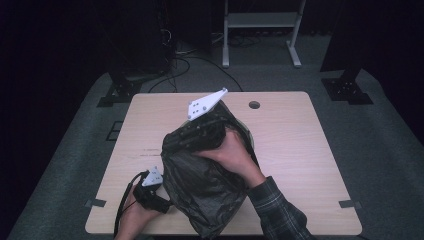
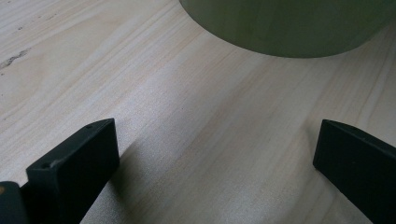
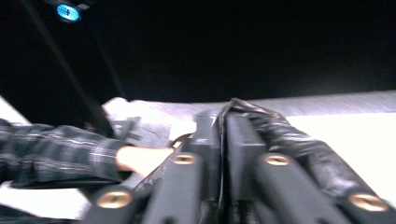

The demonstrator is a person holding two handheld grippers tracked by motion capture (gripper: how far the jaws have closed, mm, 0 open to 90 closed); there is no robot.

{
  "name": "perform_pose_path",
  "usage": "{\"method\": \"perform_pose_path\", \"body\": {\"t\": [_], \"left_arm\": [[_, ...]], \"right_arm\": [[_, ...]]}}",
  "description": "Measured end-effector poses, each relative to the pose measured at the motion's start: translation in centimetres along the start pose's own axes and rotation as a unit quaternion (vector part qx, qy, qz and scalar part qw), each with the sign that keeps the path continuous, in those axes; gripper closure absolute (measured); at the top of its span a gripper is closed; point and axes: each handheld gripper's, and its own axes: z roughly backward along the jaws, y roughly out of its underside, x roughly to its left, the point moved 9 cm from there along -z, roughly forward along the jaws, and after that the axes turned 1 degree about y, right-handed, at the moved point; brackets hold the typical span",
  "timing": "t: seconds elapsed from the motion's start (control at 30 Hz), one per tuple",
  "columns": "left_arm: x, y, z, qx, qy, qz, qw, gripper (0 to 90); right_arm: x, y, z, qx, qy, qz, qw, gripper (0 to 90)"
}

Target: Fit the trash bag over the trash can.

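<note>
1. Pinching the black plastic bag [image 1: 202, 185] with our right gripper [image 3: 223, 135], we see a thin fold of it clamped between the nearly closed jaws
2. Our left gripper [image 2: 215, 154] rests on the wooden table [image 1: 290, 135] just left of the bag, jaws spread wide and grasping nothing
3. We see the pale green bin [image 2: 289, 28] just beyond those jaws
</note>
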Motion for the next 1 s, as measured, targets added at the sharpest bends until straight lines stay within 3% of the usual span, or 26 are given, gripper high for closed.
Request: {"method": "perform_pose_path", "body": {"t": [0.1, 0.23, 0.47, 0.6, 0.77, 0.93, 1.0], "left_arm": [[0.0, 0.0, 0.0, 0.000, 0.000, 0.000, 1.0000, 0.0], [0.0, 0.0, 0.0, 0.000, 0.001, 0.000, 1.0000, 0.0], [0.0, 0.0, 0.0, 0.000, 0.000, 0.000, 1.0000, 0.0], [0.0, 0.0, 0.0, 0.000, 0.000, 0.000, 1.0000, 0.0], [0.0, 0.0, 0.0, -0.001, 0.000, 0.000, 1.0000, 0.0], [0.0, 0.0, 0.0, -0.001, 0.000, 0.000, 1.0000, 0.0], [0.0, 0.0, 0.0, -0.001, 0.000, 0.000, 1.0000, 0.0]], "right_arm": [[-0.6, 0.4, 0.6, 0.003, 0.019, -0.007, 0.9998, 67.4], [-1.5, 1.0, 3.0, -0.007, 0.047, -0.022, 0.9986, 58.1], [-3.2, 3.1, 8.0, -0.023, 0.105, -0.042, 0.9933, 57.3], [-3.9, 4.3, 9.9, -0.027, 0.126, -0.053, 0.9903, 56.7], [-5.6, 5.5, 11.7, -0.027, 0.167, -0.064, 0.9835, 53.8], [-8.6, 6.0, 13.2, -0.030, 0.210, -0.087, 0.9734, 50.0], [-9.7, 6.2, 13.4, -0.032, 0.216, -0.094, 0.9713, 49.0]]}}
